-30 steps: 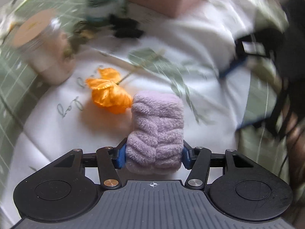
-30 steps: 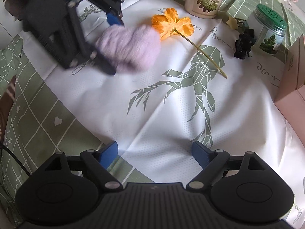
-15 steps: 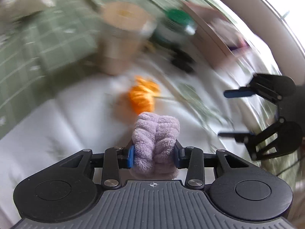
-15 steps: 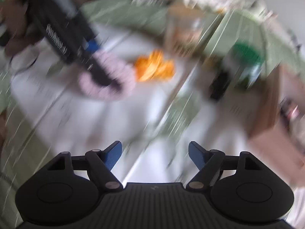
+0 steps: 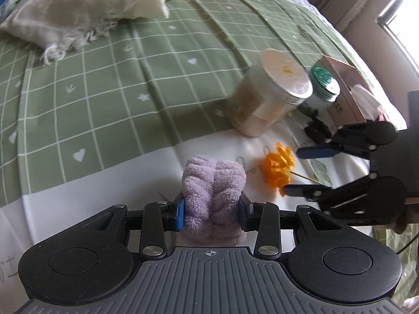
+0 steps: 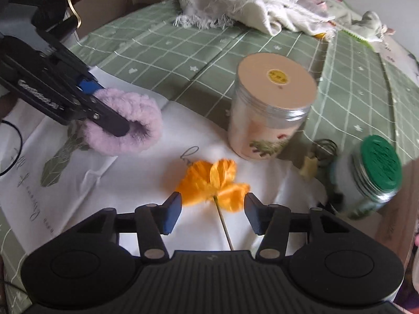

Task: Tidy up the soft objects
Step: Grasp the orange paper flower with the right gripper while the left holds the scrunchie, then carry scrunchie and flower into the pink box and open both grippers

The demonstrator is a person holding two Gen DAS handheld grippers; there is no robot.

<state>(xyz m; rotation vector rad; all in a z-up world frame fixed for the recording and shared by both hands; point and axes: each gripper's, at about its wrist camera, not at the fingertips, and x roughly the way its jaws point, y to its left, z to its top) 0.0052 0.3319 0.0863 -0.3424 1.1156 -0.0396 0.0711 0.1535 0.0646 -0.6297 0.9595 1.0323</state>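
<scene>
Bedding formed the work surface: a green checked sheet at the far side, a white printed cloth laid over its near part. A frayed white towel was seen bunched at the far edge, apparently untouched. A pink box was noted far right in the left wrist view; whether it serves as the destination could not be told. A tan-lidded jar and a green-lidded jar stood on the far and right parts of the cloth.

The left gripper was found clamped narrowly on the purple fuzzy band, which was held up, left of centre. The right gripper was found wide and unloaded, its fingers flanking the orange flower, which lay on the cloth.

Progress was judged early: one soft item picked up but not yet placed, flower not yet grasped, nothing seen put away.
</scene>
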